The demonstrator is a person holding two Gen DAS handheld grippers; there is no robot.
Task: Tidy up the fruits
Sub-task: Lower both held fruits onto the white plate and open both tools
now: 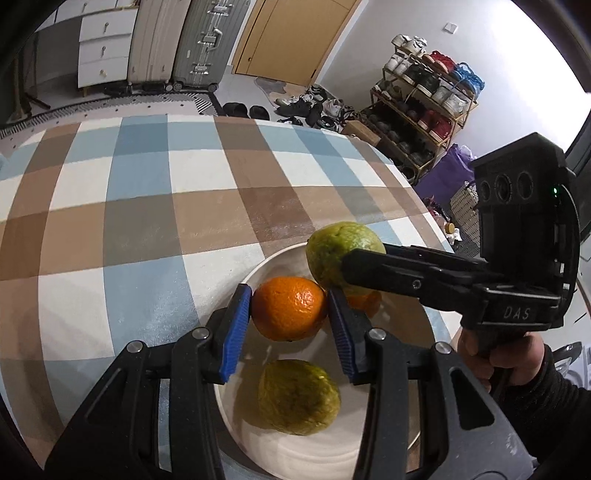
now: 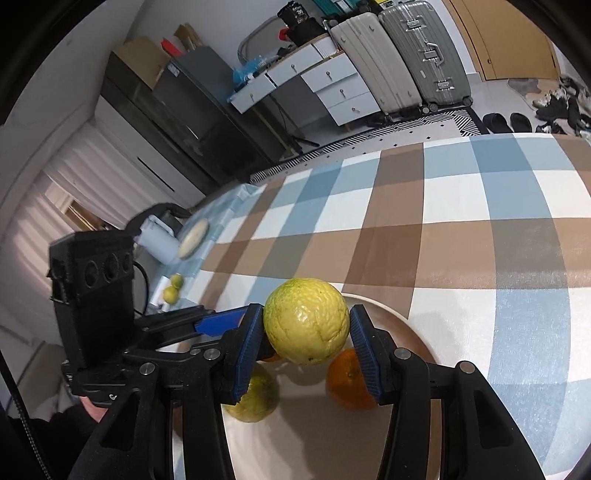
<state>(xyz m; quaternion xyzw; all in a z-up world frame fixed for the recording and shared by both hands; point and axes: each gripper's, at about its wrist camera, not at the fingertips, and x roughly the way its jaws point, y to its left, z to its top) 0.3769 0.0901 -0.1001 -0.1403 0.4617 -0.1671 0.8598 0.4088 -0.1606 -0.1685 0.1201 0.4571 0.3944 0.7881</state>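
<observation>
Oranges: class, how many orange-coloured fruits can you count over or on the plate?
2. One orange is clamped in the left gripper above the white plate. A second orange lies on the plate, partly hidden behind the right gripper. More could be hidden.

The letters "DAS" can be read in pale raised or engraved capitals on the black body of the right gripper (image 1: pixel 345 273), just above the handle gripped by the person's hand (image 1: pixel 495 354), as seen in the left wrist view. A white mark or number is carried by a black bag (image 2: pixel 297 16) on top of the drawer unit (image 2: pixel 332 88) in the right wrist view, but it is too small to be read. No other text is legible.
</observation>
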